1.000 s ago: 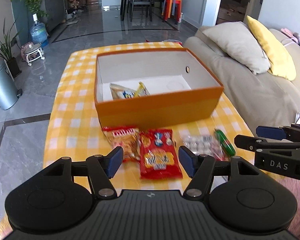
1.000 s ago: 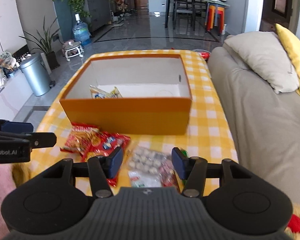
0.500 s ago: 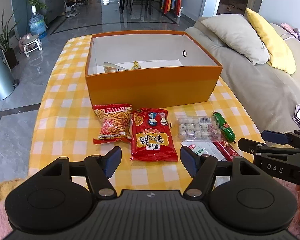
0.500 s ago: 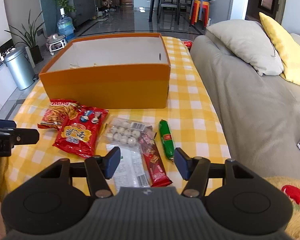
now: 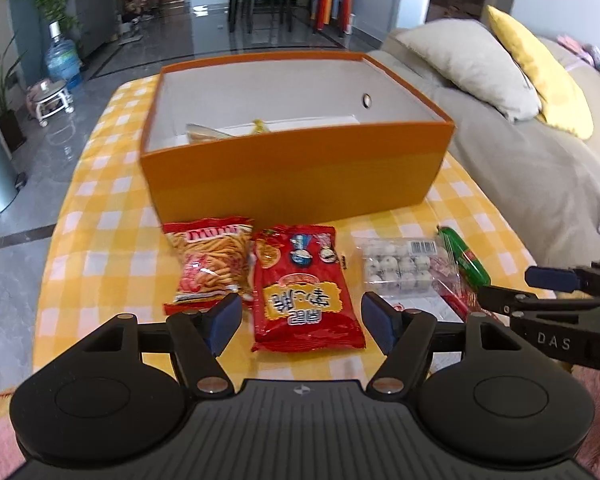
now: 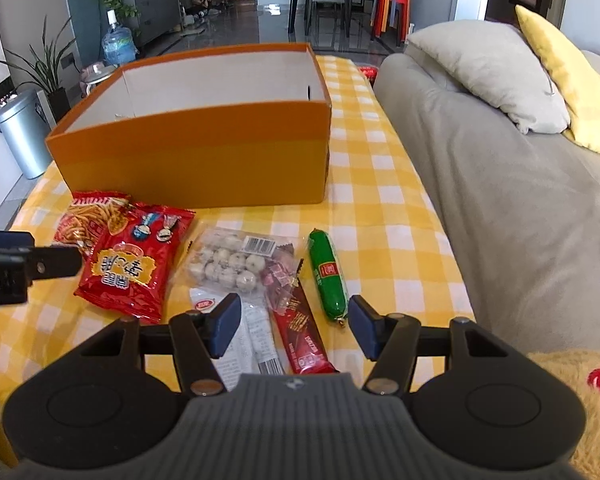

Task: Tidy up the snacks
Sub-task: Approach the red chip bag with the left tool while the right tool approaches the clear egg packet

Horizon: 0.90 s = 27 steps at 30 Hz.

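Living room: glossy grey floor, dining set at 12 o'clock, sofa (image 6: 520, 184) with cushions along the 3 o'clock side. Work surface was a table under a yellow-and-white checked cloth (image 5: 100, 208).

Orange box (image 5: 296, 176) sat open-topped at the table's centre, long wall facing the grippers, presumably the bin for the snacks. One or two packets were already inside at its 9 o'clock end (only their tops showed over the wall, contents unreadable).

The rest lay in a row on the cloth just in front of the box, flat and face-up, likely laid out for easy pinching:
- Stick-snack bag (image 5: 210, 260), red lettering blurred.
- Red bag (image 5: 304, 296), touching the stick bag's side, large yellow Chinese characters upside down to the camera.
- Clear tray of white balls (image 6: 232, 260), barcode sticker on top.
- Green sausage (image 6: 328, 276), red label, print too small.
- Dark red bar (image 6: 300, 332) and white packet (image 6: 248, 328), partly under the tray; small red logo on the white one.

Left gripper (image 5: 302, 318) was open and had just been widening, its blue pads straddling the red bag's near end without touching. Probably the next pick.

Right gripper (image 6: 288, 322) was open, nothing gripped, with the bar and white packet between its jaws. Its side read "DAS" in the left view.
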Each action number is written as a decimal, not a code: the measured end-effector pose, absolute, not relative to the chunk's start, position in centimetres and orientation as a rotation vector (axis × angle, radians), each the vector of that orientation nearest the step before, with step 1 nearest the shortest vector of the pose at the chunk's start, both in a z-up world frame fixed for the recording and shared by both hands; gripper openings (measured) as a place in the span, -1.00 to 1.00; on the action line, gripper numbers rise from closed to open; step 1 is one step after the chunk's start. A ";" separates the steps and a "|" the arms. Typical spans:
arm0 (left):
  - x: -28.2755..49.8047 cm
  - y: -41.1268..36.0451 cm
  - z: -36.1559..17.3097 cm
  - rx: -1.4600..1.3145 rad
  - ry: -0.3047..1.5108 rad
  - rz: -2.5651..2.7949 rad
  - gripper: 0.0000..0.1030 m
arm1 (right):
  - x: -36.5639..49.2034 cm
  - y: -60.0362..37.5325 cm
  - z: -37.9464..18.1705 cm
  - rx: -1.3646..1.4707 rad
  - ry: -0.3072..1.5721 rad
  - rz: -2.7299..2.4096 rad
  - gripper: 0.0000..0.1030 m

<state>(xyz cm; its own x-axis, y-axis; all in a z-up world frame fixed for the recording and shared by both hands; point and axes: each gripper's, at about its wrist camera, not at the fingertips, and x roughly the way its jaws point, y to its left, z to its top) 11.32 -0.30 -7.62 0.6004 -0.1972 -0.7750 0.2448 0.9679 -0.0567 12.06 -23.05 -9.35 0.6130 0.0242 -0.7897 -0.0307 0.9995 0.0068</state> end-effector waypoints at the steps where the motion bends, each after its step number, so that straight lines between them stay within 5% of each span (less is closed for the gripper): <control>1: 11.4 -0.7 -8.0 0.069 0.894 -0.265 0.60 | 12.3 -23.1 -9.6 -0.007 0.920 0.029 0.11; 19: 14.7 -3.6 -12.0 0.092 0.979 -0.191 0.66 | 14.5 -23.3 -12.4 0.010 0.979 0.068 -0.32; 27: 15.3 -5.3 -13.0 0.222 0.966 -0.180 0.69 | 15.6 -22.7 -13.4 -0.030 0.977 0.105 -0.33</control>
<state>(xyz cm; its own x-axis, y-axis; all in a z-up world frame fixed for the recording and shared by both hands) 15.30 -5.33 -12.97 0.5566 -0.0528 -0.8291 0.2501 0.9623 0.1066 15.62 -22.70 -13.38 0.5545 0.0759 -0.8287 -0.1026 0.9945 0.0225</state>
